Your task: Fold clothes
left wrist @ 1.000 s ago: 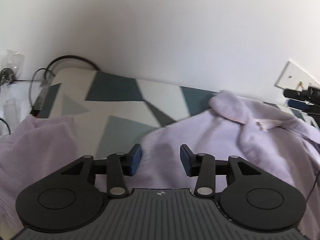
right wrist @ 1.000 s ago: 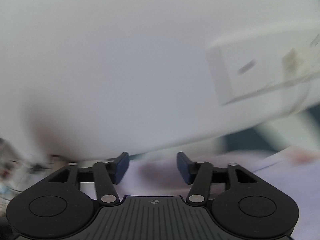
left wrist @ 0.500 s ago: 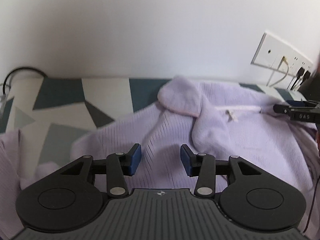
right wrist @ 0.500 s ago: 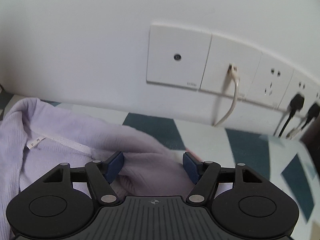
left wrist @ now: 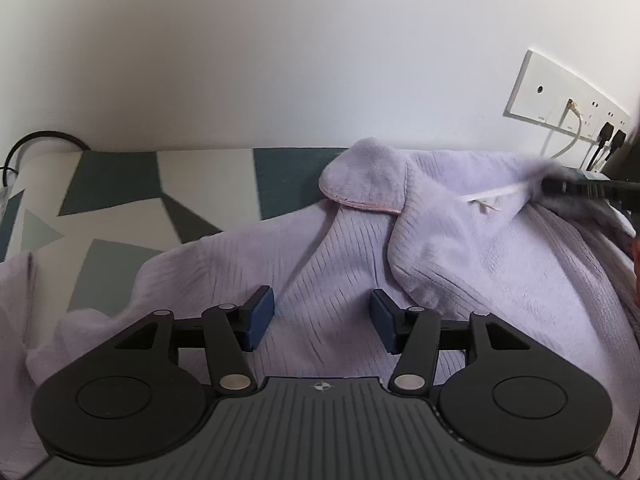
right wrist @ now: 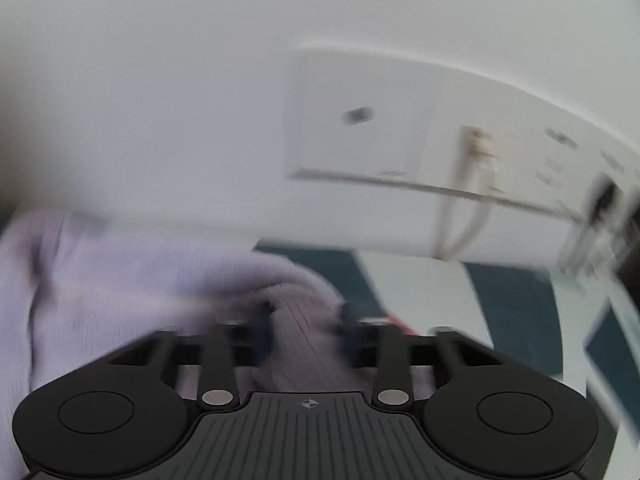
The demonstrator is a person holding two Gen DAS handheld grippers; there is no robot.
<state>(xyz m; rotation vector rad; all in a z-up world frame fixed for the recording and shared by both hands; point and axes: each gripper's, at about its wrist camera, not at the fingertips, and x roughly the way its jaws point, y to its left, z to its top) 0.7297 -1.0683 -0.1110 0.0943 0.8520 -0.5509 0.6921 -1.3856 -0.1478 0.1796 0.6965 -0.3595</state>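
So the pale lilac ribbed fleece top [left wrist: 460, 264] is lying crumpled on the bench with the teal, grey and cream triangle-pattern cover [left wrist: 120, 200], pushed up toward the white wall, collar and its little white neck tag facing up. The left gripper [left wrist: 322, 316] is hovering over the ribbed front panel with its blue-padded fingers [left wrist: 260, 316] spread apart; they've just been opening wider and nothing is pinched between them, just cloth lying underneath. The right gripper [right wrist: 306, 328] is off on the far side of the garment, and in the left view you can see its dark tip right at the collar edge. Its own view is pretty smeared, but its fingers have just been closing and there's a bunched fold of the lilac fabric squeezed between them. Behind it on the wall is a white socket panel [right wrist: 400, 140] with a beige cable [right wrist: 476, 184] plugged in.
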